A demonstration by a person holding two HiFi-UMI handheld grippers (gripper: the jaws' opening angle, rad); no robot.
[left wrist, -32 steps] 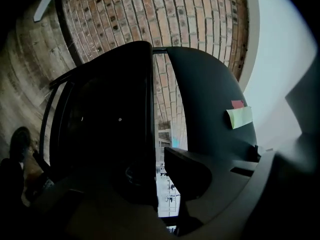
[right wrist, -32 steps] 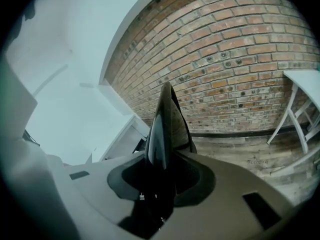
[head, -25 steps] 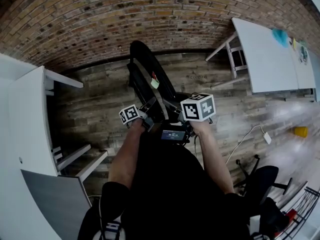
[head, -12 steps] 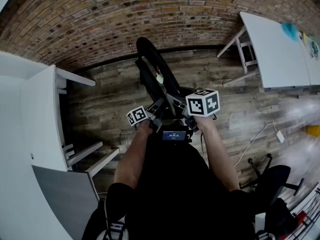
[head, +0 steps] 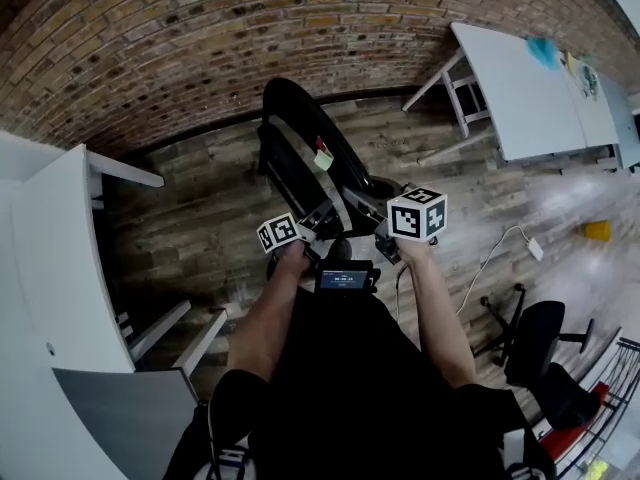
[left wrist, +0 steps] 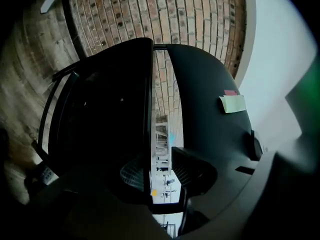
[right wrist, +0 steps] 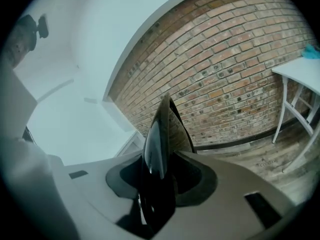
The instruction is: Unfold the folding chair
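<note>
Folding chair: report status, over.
Left claw just closing, not yet gripping, folding chair edge between jaws. Right claw just closed down, shut on chair panel. Chair not yet unfolded, upright. White tables stand apart, either side.

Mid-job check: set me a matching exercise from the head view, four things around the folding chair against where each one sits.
Things:
1. green sticky note
2. white table
3. office chair
4. yellow object

Places:
A. on the floor at the far right edge
B. stuck on the black folding chair
C. bottom right of the view
D. upper right, near the brick wall

Pairs: 1-B, 2-D, 3-C, 4-A
</note>
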